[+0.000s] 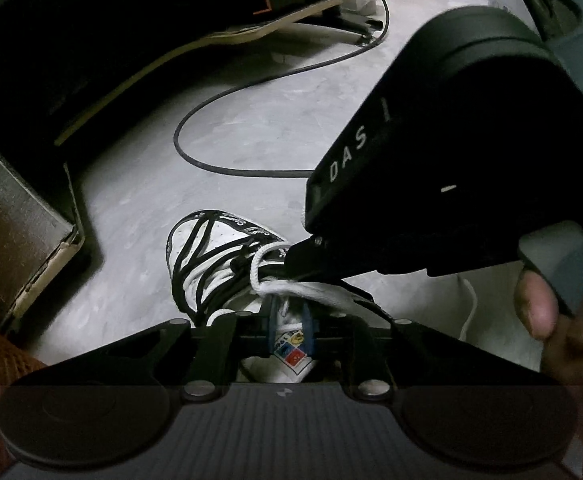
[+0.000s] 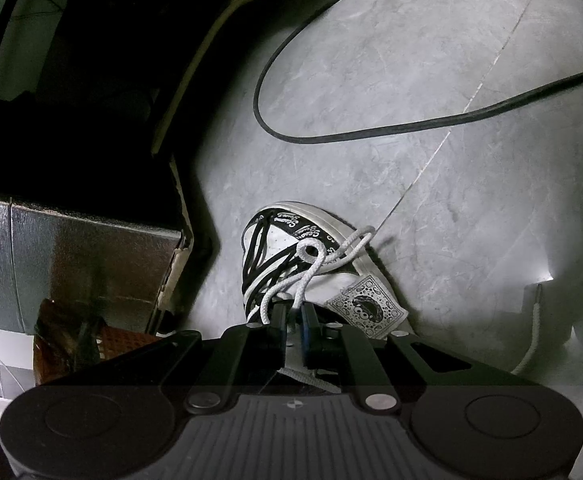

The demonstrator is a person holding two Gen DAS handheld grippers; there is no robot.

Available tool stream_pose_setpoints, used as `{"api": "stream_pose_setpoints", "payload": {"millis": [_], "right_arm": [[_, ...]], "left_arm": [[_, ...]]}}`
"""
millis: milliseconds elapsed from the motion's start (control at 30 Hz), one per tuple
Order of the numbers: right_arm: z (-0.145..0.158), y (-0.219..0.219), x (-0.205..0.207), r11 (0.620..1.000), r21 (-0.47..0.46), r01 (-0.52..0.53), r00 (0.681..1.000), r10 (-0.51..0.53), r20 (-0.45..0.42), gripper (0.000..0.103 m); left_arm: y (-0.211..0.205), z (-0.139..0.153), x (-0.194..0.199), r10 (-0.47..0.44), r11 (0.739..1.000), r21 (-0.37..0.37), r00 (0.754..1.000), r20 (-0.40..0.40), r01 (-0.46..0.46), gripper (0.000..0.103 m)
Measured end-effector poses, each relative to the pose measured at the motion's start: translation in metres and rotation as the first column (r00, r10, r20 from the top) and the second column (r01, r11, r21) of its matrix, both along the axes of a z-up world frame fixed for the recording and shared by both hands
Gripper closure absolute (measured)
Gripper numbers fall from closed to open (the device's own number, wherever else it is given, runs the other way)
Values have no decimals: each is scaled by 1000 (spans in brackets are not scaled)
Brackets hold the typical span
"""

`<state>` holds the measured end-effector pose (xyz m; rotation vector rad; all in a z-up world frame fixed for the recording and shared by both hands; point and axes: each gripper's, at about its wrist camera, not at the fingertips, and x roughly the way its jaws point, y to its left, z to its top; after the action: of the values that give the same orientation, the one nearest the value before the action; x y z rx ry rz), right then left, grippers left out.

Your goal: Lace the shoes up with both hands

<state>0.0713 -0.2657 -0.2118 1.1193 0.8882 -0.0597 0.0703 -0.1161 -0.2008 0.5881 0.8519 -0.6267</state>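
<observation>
A white shoe (image 1: 215,240) with black trim and black lacing lies on the grey floor, toe away from me. My left gripper (image 1: 288,316) is at its tongue (image 1: 293,354), a white flap with a coloured label, and the blue pads press on it from both sides. My right gripper (image 1: 297,254) reaches in from the right, its tip in a loop of white lace (image 1: 257,276). In the right wrist view the right gripper (image 2: 294,316) is shut on the white lace (image 2: 311,276), which curls up over the shoe (image 2: 355,276). The lace's loose end (image 2: 533,332) trails to the right.
A black cable (image 1: 195,160) (image 2: 331,134) loops over the floor beyond the shoe. A dark box (image 1: 15,224) (image 2: 71,248) stands close on the left, with low dark furniture (image 1: 131,40) behind it. A person's thumb (image 1: 535,304) grips the right tool's handle.
</observation>
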Motion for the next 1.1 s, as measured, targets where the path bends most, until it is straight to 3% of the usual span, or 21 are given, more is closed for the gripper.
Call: {"api": "stream_pose_setpoints", "payload": {"millis": [100,200,333,500,767,1000,1100], "right_arm": [[1,0,-1,1000,-2,-1,1000,1,-2,92],[2,1,0,1000,-6,-7,1000,7,-3,88],[3,1,0,1000,-11,-16,1000,16,-6,86],[5,-2,-2,1000,-17,2,1000,-3,-19,79],[11,-4,-4,999,-35,22,1000,-23,-13,79],[16,-2,-5,999,-42,4,1000,-4,2,78],[18,-3,-6,999,-48,6,1000,-6,2,78]], "left_arm": [[1,-1,0,2,1000,-8,1000,-5,-3,87],[0,-1,1,-1,1000,-22,1000,-31,1,98],[2,-1,5,28,999,-39,999,-47,-30,100],[7,2,6,69,995,-66,995,-66,-73,100],[18,4,2,145,983,-97,986,-85,-153,101],[20,11,-2,163,980,-100,983,-87,-172,102],[16,14,-7,139,986,-78,987,-75,-145,96]]}}
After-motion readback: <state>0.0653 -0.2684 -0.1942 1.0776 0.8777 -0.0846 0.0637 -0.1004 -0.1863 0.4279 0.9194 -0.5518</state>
